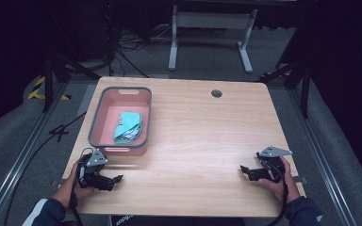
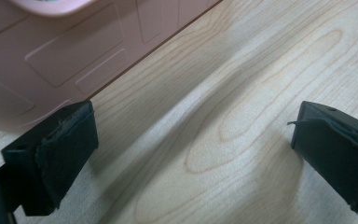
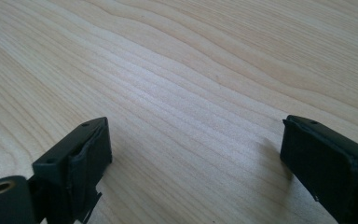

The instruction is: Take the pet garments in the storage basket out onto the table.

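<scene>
A pink basket (image 1: 99, 123) with a grey rim stands on the left part of the wooden table (image 1: 198, 136). A folded teal cloth (image 1: 128, 126) lies inside it. My left gripper (image 1: 115, 181) rests low at the table's front left, just in front of the basket, jaws wide apart with nothing between them. In the left gripper view the gripper (image 2: 193, 154) hovers over bare wood, with the basket's pink wall (image 2: 51, 60) close at the upper left. My right gripper (image 1: 244, 170) sits at the front right, open and empty. In its own view the gripper (image 3: 193, 163) faces plain tabletop.
A round cable hole (image 1: 216, 93) is set in the table near its far edge. Beyond the table stands a white frame (image 1: 212, 33) on a grey floor with cables. Metal rails (image 1: 23, 155) run along both sides.
</scene>
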`<state>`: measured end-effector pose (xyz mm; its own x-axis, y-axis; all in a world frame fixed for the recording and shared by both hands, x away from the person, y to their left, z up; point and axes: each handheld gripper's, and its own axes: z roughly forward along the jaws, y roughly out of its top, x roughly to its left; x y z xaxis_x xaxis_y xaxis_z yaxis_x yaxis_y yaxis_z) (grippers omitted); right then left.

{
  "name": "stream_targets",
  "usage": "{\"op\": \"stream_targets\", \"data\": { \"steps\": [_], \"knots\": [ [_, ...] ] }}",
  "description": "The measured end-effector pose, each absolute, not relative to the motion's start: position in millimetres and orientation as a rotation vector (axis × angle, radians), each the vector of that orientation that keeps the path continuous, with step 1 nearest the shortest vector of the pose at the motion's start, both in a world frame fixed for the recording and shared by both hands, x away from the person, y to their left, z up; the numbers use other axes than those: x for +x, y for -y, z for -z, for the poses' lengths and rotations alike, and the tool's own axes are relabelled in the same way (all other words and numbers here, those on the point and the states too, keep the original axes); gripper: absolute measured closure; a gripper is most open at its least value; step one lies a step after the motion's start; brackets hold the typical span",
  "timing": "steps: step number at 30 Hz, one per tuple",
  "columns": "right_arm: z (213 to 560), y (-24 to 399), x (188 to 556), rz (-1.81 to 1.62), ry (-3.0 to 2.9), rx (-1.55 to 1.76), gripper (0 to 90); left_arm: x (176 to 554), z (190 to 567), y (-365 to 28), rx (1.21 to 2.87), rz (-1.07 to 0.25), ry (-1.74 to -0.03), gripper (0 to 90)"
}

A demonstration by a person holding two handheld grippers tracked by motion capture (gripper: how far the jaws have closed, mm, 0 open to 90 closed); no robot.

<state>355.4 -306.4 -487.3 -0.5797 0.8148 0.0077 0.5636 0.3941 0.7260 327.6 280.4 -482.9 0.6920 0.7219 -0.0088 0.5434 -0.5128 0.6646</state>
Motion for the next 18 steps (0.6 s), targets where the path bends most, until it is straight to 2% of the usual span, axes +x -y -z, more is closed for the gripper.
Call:
{"op": "stream_targets", "data": {
  "steps": [3, 5, 9, 18],
  "knots": [
    [487, 307, 356, -0.998, -2.310, 1.193, 9.1, 327, 477, -284, 2.292, -0.328, -0.939, 9.9],
    [487, 307, 356, -0.998, -2.311, 1.193, 9.0, 327, 476, -286, 2.303, -0.321, -0.938, 11.8],
    [487, 307, 356, -0.999, -2.311, 1.192, 9.1, 326, 473, -288, 2.303, -0.350, -0.966, 20.2],
    [487, 306, 356, -1.001, -2.314, 1.189, 9.1, 315, 455, -302, 2.268, -0.364, -0.967, 24.9]
  ]
}}
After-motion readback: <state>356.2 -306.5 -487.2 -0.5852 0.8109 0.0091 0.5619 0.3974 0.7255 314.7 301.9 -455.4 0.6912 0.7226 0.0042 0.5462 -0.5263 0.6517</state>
